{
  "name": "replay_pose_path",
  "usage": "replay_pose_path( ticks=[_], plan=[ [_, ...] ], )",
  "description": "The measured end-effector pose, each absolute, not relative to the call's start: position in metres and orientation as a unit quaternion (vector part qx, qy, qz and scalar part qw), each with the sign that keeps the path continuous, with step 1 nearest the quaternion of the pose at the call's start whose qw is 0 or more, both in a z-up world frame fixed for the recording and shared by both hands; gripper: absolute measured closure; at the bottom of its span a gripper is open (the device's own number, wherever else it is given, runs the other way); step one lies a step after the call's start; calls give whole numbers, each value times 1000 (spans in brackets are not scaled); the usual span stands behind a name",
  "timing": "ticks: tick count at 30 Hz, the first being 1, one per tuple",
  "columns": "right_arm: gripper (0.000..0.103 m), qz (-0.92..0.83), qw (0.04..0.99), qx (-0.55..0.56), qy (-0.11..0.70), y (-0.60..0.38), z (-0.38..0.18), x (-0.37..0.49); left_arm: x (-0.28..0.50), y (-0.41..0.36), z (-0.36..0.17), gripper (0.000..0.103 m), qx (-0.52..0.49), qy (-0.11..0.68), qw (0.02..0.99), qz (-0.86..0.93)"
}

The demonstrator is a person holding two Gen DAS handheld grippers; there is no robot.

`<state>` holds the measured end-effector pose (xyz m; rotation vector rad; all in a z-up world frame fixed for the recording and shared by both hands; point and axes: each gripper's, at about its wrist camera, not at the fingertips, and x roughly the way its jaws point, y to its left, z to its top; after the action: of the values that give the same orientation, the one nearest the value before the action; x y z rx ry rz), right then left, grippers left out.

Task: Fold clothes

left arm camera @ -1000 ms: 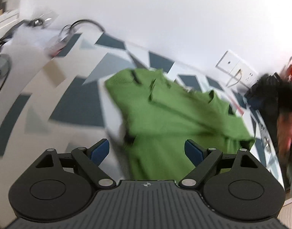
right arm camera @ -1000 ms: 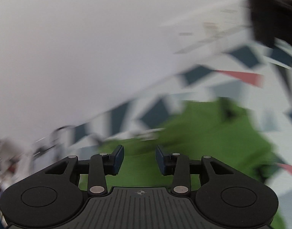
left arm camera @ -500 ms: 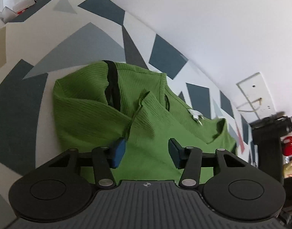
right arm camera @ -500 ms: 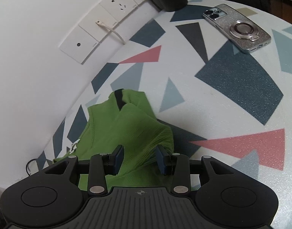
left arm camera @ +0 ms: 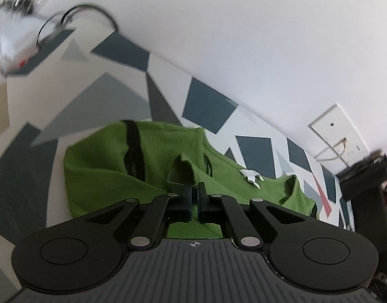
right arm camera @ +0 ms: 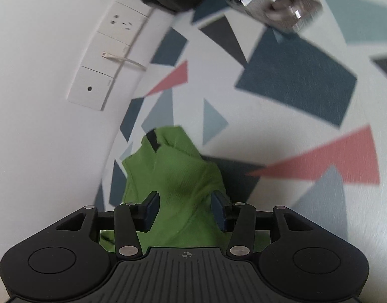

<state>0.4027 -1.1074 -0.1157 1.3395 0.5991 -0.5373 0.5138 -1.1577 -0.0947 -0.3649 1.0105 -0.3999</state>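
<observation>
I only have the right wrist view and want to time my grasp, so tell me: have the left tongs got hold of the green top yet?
Observer: Yes, the left tongs are shut on a raised fold of the green top.
Operator: Anything on the cloth I might snag?
Observer: A small white tag lies on it, right of the left tongs.
Operator: What's beyond the top on that side?
Observer: A looped dark cable, blurred, by the wall.

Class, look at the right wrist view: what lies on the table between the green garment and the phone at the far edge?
Nothing: between the green garment and the blurred phone, the right wrist view shows only bare patterned tabletop.
</observation>
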Motion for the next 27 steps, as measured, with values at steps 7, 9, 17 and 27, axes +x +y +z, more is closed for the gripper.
replay_pose_path(
  ticks=[7,9,17,27],
  plan=[
    [60,-259,708,588,292,-1103,-129,413,507,-1162,-84,99,-131,475,851,-181],
    [60,-265,715,574,299,-1103,-127,415,504,-1160,-80,100,-126,468,856,-179],
    [57,-298,757,480,328,-1095,-111,419,486,-1143,-49,100,-112,412,888,-173],
    [57,-258,845,262,388,-1040,-103,441,457,-1110,-37,100,-93,370,915,-128]
  ],
)
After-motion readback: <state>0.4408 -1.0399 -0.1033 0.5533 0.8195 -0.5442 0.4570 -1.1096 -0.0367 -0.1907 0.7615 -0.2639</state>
